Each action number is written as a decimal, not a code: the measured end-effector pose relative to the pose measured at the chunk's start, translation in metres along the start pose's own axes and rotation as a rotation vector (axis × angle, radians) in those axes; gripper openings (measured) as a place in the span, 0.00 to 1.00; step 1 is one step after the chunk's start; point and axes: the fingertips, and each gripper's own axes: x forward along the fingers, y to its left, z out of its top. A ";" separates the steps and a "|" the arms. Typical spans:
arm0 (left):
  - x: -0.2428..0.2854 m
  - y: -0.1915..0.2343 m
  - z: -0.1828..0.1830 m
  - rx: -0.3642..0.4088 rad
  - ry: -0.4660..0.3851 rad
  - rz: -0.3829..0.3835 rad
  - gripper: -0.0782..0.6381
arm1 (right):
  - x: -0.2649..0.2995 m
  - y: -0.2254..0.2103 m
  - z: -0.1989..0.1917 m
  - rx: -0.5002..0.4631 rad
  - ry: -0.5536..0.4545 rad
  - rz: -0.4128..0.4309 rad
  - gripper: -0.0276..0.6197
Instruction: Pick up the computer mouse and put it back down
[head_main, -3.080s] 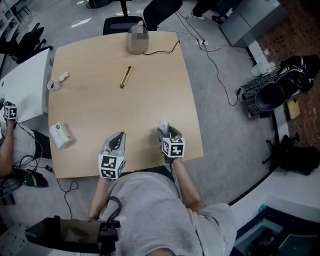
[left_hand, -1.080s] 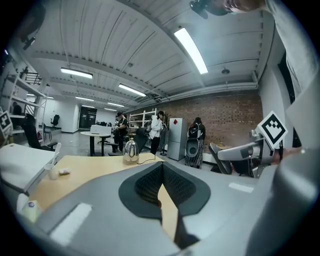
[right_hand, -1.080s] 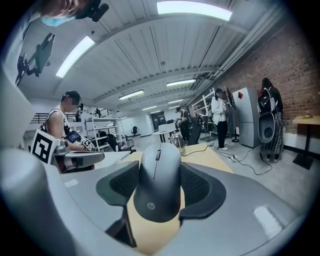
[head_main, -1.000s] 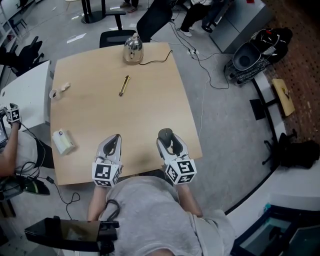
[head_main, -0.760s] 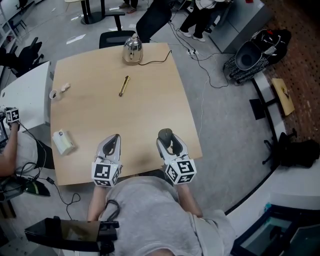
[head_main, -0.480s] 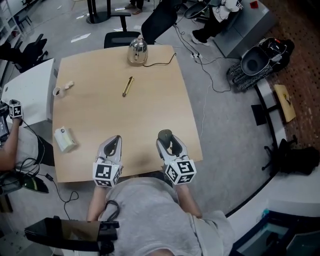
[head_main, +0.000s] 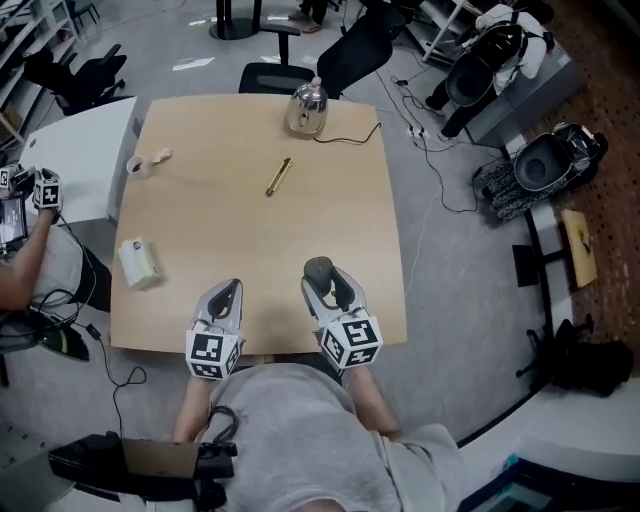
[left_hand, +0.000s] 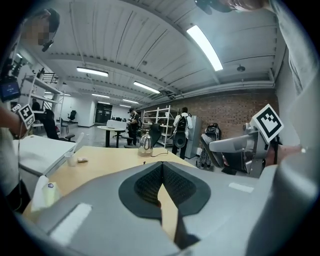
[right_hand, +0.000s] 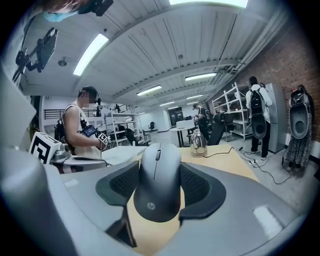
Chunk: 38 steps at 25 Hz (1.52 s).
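Since the earlier frames the head view has swung, so the table (head_main: 250, 230) now lies further right and lower in it, and the right gripper (head_main: 322, 286) has edged a little to the left along the near edge. The left gripper (head_main: 226, 298) shows no clear change of place on the table.

One computer mouse (right_hand: 159, 182) is in the scene, and it sits between the right gripper's two pads, which press on its flanks. The jaws stand wide because the mouse body is wide. Its long axis runs along the line the gripper points, with the wheel end toward the far edge and the logo end nearest the camera. In the head view the mouse (head_main: 318, 269) is over the near right part of the table, inside the edge. It looks raised slightly off the wood, though no view shows the gap plainly.

The left gripper's jaws are together with nothing between them, and it waits near the right one on its left, clearly apart. The put-down therefore belongs to the right hand, and I judge it needs a straight descent onto the bare wood directly below.

Also on the table are one kettle (head_main: 306, 108) with its cord at the far edge, one gold pen-like stick (head_main: 278, 176), one small cup (head_main: 135, 166) at the far left and one white box (head_main: 138, 262) at the left. All of them are well apart from the mouse.
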 end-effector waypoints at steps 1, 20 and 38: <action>-0.002 0.003 -0.003 -0.006 0.005 0.012 0.14 | 0.006 0.001 -0.001 -0.003 0.008 0.012 0.45; -0.014 0.048 -0.039 -0.100 0.092 0.228 0.14 | 0.121 0.003 -0.014 -0.087 0.144 0.208 0.45; -0.034 0.077 -0.063 -0.158 0.147 0.368 0.14 | 0.227 0.006 -0.056 -0.148 0.283 0.285 0.45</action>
